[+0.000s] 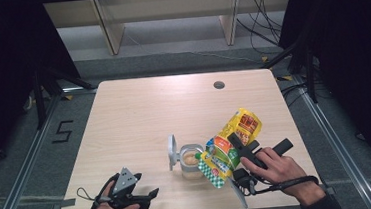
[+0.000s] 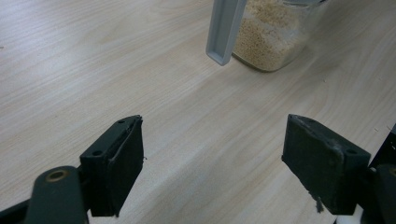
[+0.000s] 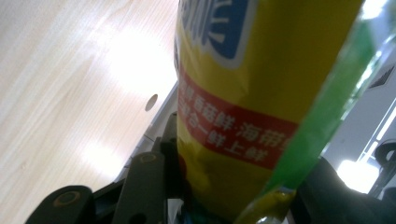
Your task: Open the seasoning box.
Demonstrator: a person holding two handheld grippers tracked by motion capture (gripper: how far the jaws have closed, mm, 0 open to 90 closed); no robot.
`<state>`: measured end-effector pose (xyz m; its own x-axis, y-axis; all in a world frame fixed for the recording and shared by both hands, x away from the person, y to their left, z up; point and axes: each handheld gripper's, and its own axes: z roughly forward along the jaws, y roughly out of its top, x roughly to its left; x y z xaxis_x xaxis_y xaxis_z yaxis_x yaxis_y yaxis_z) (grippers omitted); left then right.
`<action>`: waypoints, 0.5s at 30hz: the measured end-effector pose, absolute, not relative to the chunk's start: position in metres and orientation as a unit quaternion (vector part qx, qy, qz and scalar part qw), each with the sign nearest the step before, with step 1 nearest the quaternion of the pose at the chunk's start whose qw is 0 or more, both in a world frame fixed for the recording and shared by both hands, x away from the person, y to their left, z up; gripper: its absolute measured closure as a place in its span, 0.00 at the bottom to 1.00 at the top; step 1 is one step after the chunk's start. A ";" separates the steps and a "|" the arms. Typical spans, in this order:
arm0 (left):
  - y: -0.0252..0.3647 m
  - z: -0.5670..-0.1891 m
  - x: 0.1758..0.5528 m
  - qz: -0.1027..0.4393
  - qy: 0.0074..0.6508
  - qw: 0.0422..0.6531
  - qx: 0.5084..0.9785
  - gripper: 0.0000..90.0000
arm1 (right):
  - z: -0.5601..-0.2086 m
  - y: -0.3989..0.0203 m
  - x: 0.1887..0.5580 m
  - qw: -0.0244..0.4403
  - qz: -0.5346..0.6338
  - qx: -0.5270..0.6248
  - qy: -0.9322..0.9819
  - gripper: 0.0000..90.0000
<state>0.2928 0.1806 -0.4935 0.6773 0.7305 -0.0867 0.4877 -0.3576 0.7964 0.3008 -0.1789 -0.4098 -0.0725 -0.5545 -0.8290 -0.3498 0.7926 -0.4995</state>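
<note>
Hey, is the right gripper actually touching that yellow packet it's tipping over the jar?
Touching. In the right gripper view the yellow packet sits clamped between the right gripper jaws, pads against it; the high view shows it lifted, tilted over the jar.

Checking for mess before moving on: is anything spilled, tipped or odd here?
No spill shows. The yellow bag, held in the right tool, is tipped over the open jar of granules. The jar's lid stands hinged up.

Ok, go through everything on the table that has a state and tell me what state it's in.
Clear glass jar: upright, open, partly filled with beige granules.
Grey hinged lid: flipped up beside the jar's mouth.
Yellow and green seasoning bag: tilted over the jar, held.
Right gripper: shut on the bag.
Left gripper: open, holding nothing.
</note>
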 end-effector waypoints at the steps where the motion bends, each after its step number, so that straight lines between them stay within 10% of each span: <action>1: 0.182 -0.493 0.293 0.148 0.373 0.416 0.816 0.22 | -0.411 -0.180 0.301 0.607 -0.082 -0.307 0.728 0.70; 15: 0.182 -0.494 0.294 0.148 0.367 0.420 0.816 0.22 | -0.437 -0.188 0.296 0.626 0.018 -0.220 0.748 0.71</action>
<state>0.2940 0.1820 -0.4942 0.6863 0.7243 -0.0666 0.4751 -0.3771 0.7950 0.2961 -0.1879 -0.4368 -0.1191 -0.3058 -0.9446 -0.3512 0.9029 -0.2480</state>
